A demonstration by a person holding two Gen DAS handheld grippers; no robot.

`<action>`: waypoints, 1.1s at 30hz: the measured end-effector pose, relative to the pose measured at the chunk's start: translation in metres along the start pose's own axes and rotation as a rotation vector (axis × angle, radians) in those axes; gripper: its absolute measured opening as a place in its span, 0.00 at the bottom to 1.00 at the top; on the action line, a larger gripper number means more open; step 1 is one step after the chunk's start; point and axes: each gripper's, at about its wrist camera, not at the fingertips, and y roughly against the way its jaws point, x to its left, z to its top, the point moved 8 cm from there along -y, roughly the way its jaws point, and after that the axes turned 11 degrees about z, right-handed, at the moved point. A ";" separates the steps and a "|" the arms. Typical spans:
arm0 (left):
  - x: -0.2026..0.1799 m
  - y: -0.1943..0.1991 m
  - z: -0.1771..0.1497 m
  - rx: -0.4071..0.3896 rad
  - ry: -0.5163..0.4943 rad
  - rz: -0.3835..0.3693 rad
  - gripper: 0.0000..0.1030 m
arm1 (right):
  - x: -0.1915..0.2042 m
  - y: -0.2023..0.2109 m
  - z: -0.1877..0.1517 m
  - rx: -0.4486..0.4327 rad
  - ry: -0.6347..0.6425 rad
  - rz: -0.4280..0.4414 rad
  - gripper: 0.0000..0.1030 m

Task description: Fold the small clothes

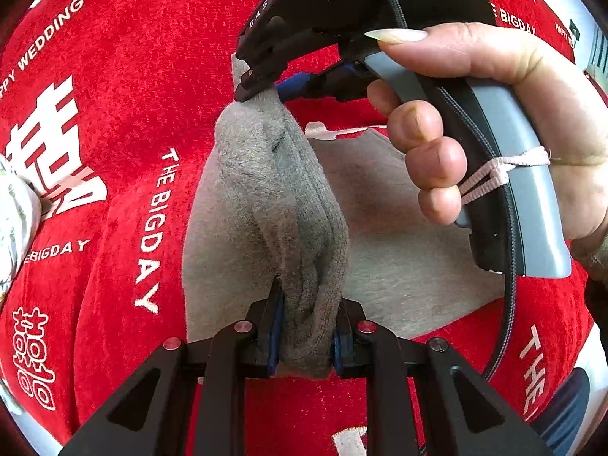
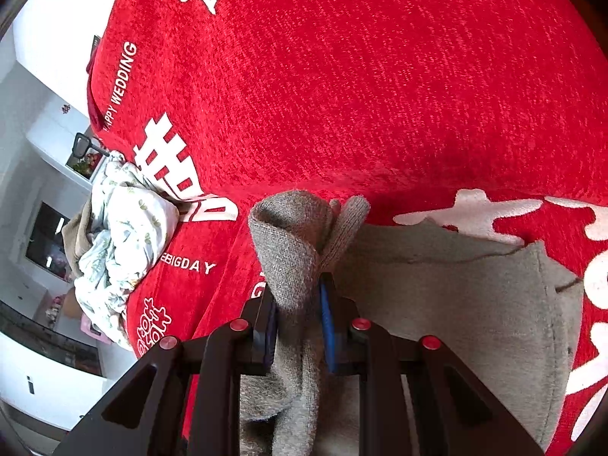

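Left gripper (image 1: 306, 336): jaws drawn close and pinching a bunched edge of the grey fleece garment (image 1: 281, 205) at 6 o'clock in the left wrist view. The blue pads press the fabric from both sides.

Right gripper (image 2: 298, 323): jaws likewise drawn close and pinching another bunched edge of the same garment (image 2: 448, 285), at 6 o'clock in the right wrist view. In the left wrist view this gripper (image 1: 252, 85) appears at 12 o'clock, held by the person's right hand (image 1: 490, 121), its tips clamped on the raised fabric.

Garment position: the gripped edge runs as a lifted ridge between the two grippers. The remainder lies flat on the red chenille cover (image 2: 380, 76), spreading toward 3 o'clock in both views. The cover bears white lettering and wedding characters.

Task progress, as judged: one fold is under way. The lifted edge is raised but not yet laid over the flat portion, so the fold is incomplete. Remaining steps appear to be laying the edge down, releasing, and any further folds.

Pending items: a crumpled white printed cloth (image 2: 125, 235) lies at 9 o'clock in the right wrist view, unfolded, with a tan fabric partly beneath it. These likely await folding.

Containers: none visible in either view.
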 end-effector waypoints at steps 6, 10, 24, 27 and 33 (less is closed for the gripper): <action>-0.011 0.001 0.004 0.000 -0.019 -0.007 0.21 | -0.006 0.014 0.002 -0.018 -0.005 0.008 0.21; -0.021 0.003 0.005 0.006 -0.029 -0.021 0.21 | -0.012 0.026 0.001 -0.026 -0.004 0.008 0.21; -0.058 0.014 0.006 -0.001 -0.101 -0.024 0.21 | -0.036 0.066 0.000 -0.076 -0.018 0.026 0.21; -0.072 0.017 0.008 -0.011 -0.126 -0.025 0.21 | -0.045 0.077 0.000 -0.085 -0.021 0.023 0.21; -0.095 0.018 0.009 -0.015 -0.167 -0.040 0.21 | -0.064 0.097 -0.003 -0.103 -0.024 0.012 0.21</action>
